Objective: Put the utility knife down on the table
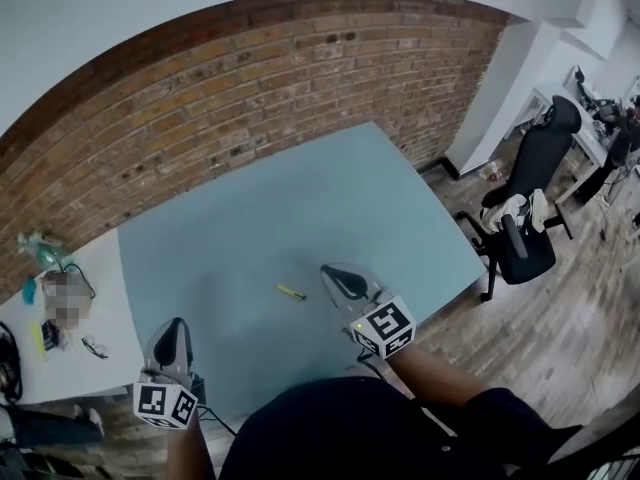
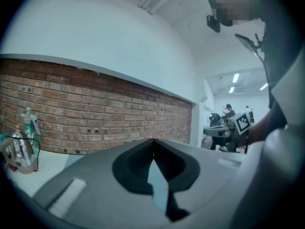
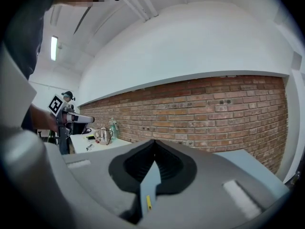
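Observation:
The yellow utility knife (image 1: pixel 291 292) lies flat on the blue-grey table (image 1: pixel 300 208), free of both grippers. My right gripper (image 1: pixel 331 269) hovers just right of it, jaws shut and empty; in the right gripper view its fingers meet at the tip (image 3: pixel 153 141), and the knife (image 3: pixel 148 202) shows as a yellow sliver on the table below. My left gripper (image 1: pixel 178 324) hangs over the table's near left corner, well apart from the knife. Its jaws (image 2: pixel 152 141) are also shut with nothing in them.
A white side table (image 1: pixel 100 338) at the left carries bottles and small items (image 1: pixel 45 258). A brick wall (image 1: pixel 250 78) runs behind the table. A black office chair (image 1: pixel 525 208) stands on the wooden floor at the right.

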Demonstrator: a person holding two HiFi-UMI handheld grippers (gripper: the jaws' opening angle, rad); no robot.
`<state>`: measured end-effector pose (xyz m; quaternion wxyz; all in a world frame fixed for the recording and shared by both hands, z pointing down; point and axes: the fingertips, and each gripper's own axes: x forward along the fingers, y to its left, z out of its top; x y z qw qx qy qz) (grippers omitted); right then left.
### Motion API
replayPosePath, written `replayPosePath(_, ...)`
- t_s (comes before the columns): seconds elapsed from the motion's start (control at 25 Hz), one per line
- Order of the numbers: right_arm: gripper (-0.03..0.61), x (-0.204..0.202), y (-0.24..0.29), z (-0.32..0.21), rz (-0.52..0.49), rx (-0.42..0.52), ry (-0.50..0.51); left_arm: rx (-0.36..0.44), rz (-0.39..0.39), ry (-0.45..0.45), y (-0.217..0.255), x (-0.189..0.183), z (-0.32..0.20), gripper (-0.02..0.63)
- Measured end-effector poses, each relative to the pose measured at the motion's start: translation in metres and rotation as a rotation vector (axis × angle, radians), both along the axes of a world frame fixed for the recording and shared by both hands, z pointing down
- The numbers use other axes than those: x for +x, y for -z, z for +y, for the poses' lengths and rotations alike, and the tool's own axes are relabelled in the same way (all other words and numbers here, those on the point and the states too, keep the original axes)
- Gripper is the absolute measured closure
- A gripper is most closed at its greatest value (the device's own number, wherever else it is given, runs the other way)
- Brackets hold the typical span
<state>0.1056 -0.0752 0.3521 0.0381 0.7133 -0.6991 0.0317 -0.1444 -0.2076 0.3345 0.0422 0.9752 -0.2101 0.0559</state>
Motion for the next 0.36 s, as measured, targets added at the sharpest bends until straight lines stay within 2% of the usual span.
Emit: replayPosePath(0.36,0.577,-0.003,-0.007,-0.014,-0.007,-0.01,0.034,-0.008,-0.009,0.013,-0.009,0.001,-0.002,0.627)
